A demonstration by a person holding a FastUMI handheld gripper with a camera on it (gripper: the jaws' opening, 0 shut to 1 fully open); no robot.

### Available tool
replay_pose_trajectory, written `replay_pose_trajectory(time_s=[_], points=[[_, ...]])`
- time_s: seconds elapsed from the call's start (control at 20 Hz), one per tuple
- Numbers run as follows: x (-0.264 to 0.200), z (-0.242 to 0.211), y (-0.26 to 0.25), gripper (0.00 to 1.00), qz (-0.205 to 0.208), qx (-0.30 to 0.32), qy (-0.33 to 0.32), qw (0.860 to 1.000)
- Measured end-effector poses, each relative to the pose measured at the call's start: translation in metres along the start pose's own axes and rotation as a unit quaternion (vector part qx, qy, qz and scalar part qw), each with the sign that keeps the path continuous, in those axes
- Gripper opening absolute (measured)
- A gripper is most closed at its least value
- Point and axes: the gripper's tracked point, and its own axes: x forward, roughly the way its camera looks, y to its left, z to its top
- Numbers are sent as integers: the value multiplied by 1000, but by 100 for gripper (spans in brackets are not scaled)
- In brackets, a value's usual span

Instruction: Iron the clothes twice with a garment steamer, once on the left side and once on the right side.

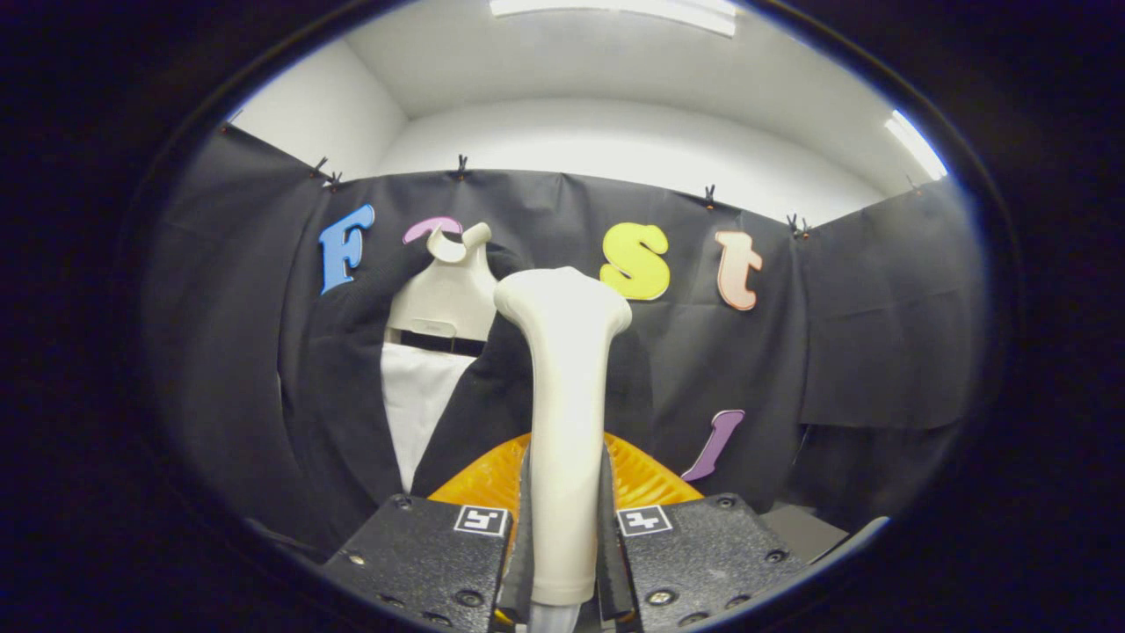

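Gripper view: the gripper (565, 554) has its jaws closed tight on the handle of the garment steamer (567, 404), which stands upright between them, head flaring at 12 o'clock. Beyond it hangs the dark jacket (347, 387) on a pale hanger (448, 294), a white shirt (415, 409) showing in its opening, at about 10 o'clock from the steamer head. An orange ribbed piece (479, 479) sits just behind the jaws; I cannot tell what it is. Judgement: the steamer head is not yet on cloth. To do the pass well, carry the head over to the jacket front, keep the handle upright and the grip firm, and draw one even stroke down each side.
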Motion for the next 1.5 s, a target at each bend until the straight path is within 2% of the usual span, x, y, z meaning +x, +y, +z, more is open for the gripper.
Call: replay_pose_trajectory(time_s=[0.65,1.5], points=[[-12,-55,0,32,-17,-20,32,999],[-39,-140,17,32,-6,-63,74,995]])
